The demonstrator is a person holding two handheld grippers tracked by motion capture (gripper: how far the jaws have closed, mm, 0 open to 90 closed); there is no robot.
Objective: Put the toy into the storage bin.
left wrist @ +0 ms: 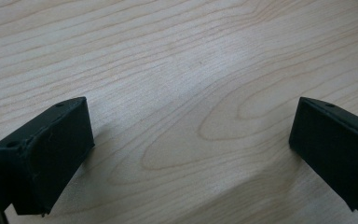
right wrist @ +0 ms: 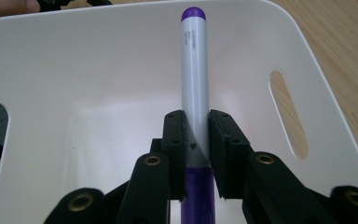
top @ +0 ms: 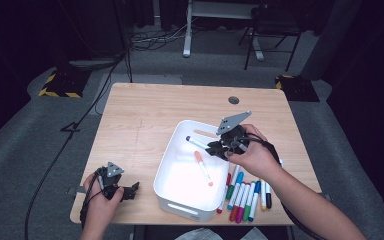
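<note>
One purple marker [right wrist: 194, 88] is pinched tight in the right tongs [right wrist: 196, 140], held over the white bin [top: 172, 172]. It looks light, stiff and smooth, so gripping its middle is best. The left tongs [left wrist: 191, 149] hang open over the surface [left wrist: 177, 56].

Purple-capped white marker [right wrist: 193, 93], clamped mid-barrel, level over white bin [right wrist: 98, 70]
</note>
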